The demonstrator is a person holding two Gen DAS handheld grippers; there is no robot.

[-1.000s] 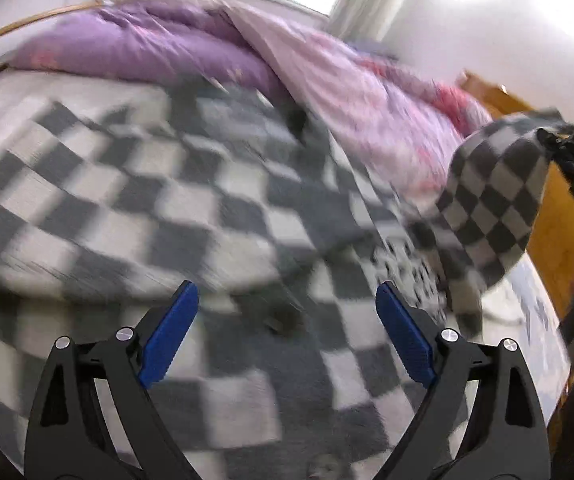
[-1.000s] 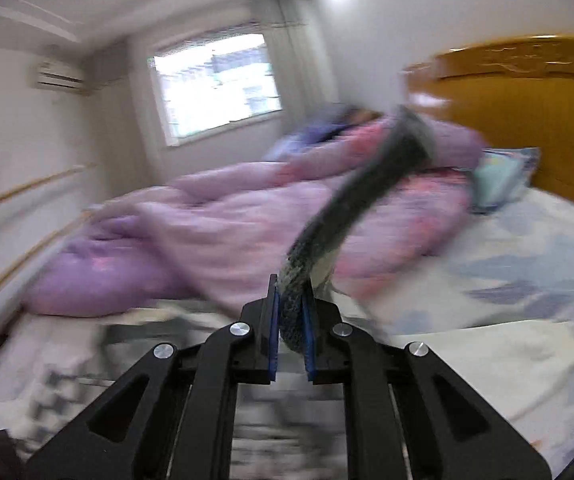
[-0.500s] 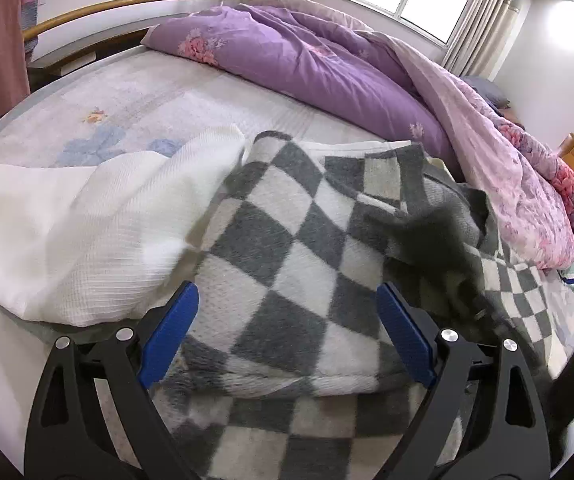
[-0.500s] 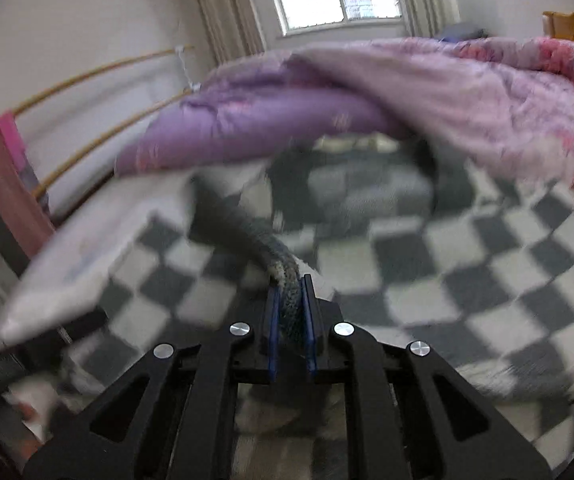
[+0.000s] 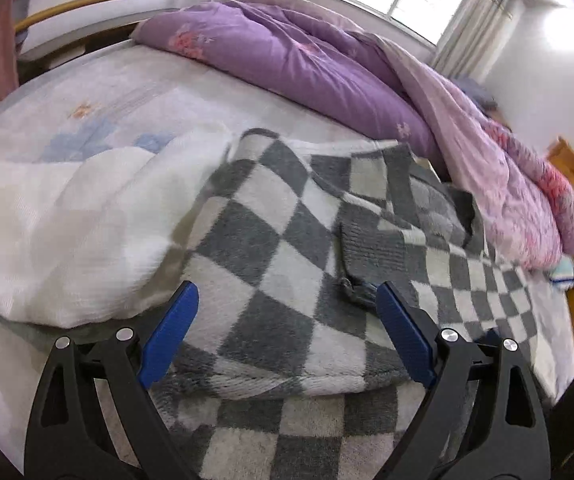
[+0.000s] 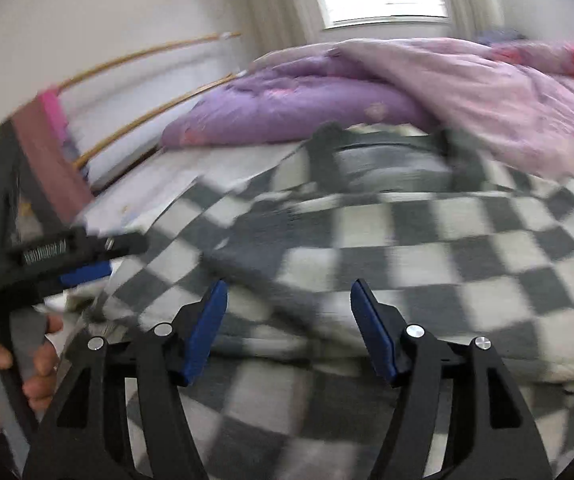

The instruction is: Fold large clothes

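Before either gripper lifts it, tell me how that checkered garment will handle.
The checkered garment will likely be floppy: it already lies folded over itself in soft layers. Its fuzzy, thick knit suggests some weight, so it will probably sag from one pinch point. The nap should grip the fingers rather than slip.

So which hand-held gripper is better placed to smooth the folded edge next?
Left, probably: the left hand-held gripper is open, straddling the checkered garment's folded edge.
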